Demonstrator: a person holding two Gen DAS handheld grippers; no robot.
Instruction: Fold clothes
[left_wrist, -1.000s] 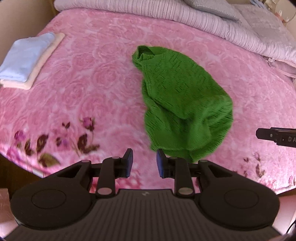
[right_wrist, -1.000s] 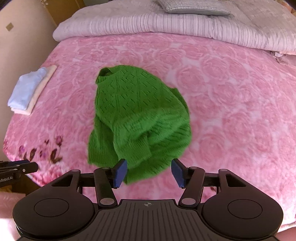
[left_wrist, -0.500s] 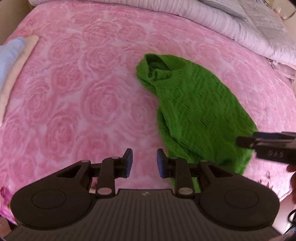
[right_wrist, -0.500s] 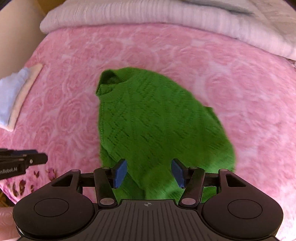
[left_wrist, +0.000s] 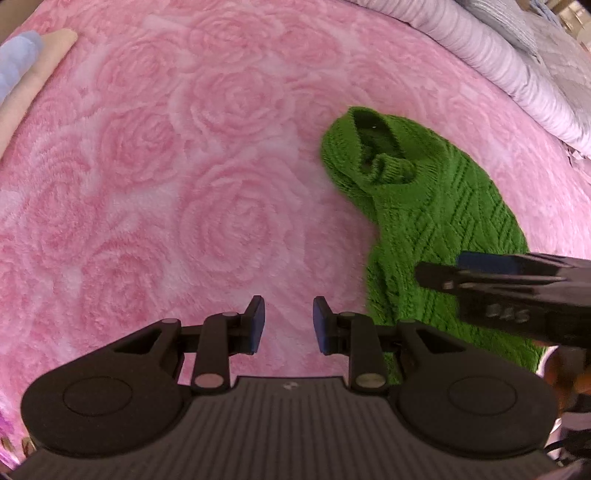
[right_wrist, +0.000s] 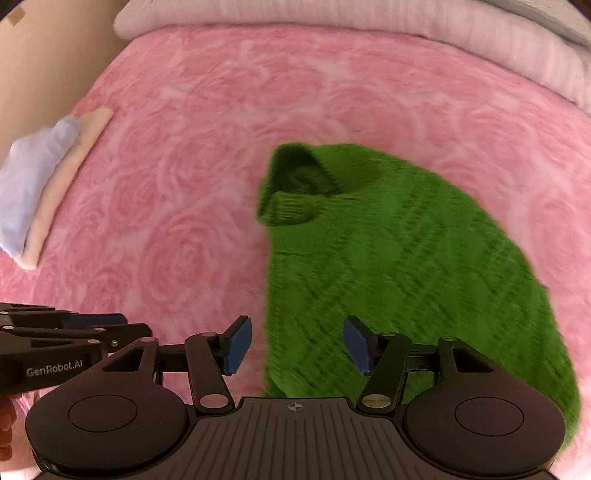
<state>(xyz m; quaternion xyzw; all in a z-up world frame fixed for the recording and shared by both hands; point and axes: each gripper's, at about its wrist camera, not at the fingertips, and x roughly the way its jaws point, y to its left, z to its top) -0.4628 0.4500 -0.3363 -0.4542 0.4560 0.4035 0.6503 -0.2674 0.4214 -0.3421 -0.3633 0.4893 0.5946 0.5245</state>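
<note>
with both tongs gaping and empty over the rumpled green knit sweater (right_wrist: 388, 258), pinch only its near hem edge, evenly.

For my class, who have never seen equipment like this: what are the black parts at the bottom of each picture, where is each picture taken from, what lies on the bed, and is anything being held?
There is no robot. A person holds a two-finger gripper in each hand, each carrying a wide-angle camera looking along its fingers. One picture comes from the left gripper, the other from the right gripper; each also glimpses its partner at the edge. On the pink rose-patterned blanket lies a crumpled green knitted sweater. A small stack of folded clothes sits at the far left, and pale bedding is piled behind. Both grippers are open and hold nothing.
</note>
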